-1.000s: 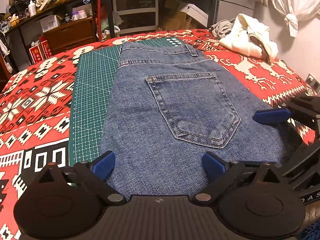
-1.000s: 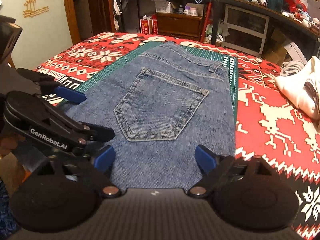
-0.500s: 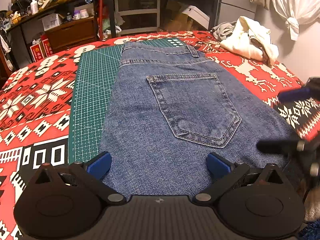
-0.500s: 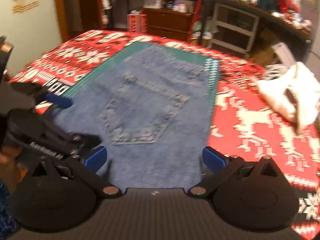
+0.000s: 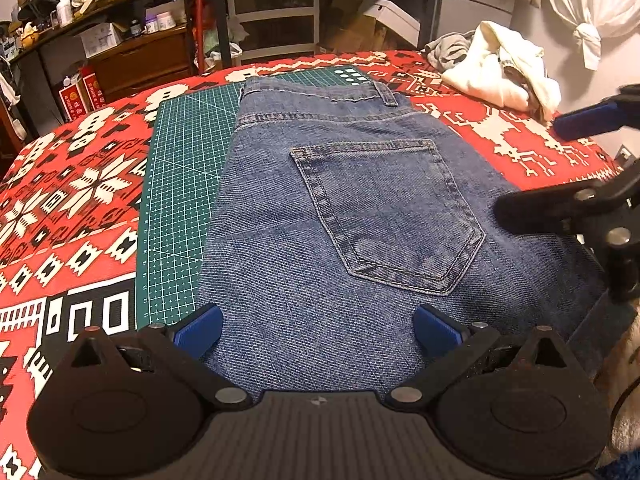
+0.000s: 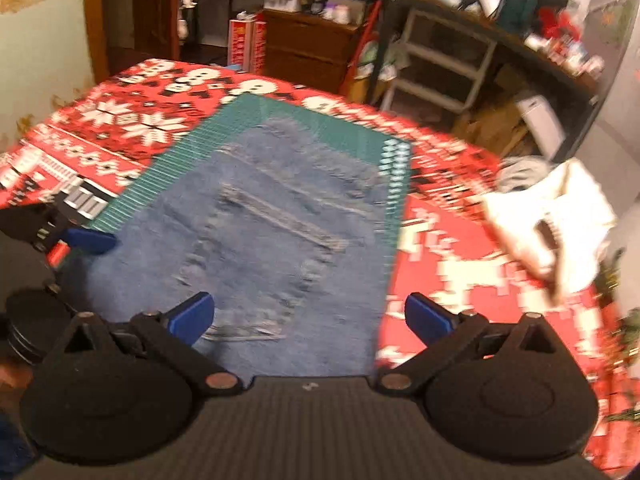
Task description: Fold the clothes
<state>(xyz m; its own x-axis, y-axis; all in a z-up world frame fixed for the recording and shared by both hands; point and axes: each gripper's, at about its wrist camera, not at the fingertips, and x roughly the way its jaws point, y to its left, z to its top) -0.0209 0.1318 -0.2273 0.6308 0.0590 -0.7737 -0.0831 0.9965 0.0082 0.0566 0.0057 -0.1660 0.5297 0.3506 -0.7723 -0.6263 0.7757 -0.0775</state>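
Folded blue denim jeans (image 5: 340, 216) lying flat, back pocket up, in the centre of the left wrist frame, partly on a green gridded cutting mat (image 5: 180, 184) spread over a red, white and black patterned blanket (image 5: 72, 184) on the bed.

Lifted and swung away within the last second: the right gripper (image 6: 308, 316), jaws spread wide, nothing between them. A second ago low at the near hem of the denim; now higher, its view smeared by motion and shifted toward the right-hand edge of the jeans and the blanket. In the left wrist view, seen moved from the lower right to the upper right edge of the frame.

Hardly moved over the same span: the left gripper (image 5: 316, 326), jaws also spread and empty, just above the near hem.

Likely meaning: this fold finished and released. Probably next in line: the heap of cream-white cloth (image 5: 500, 72) at the upper right.
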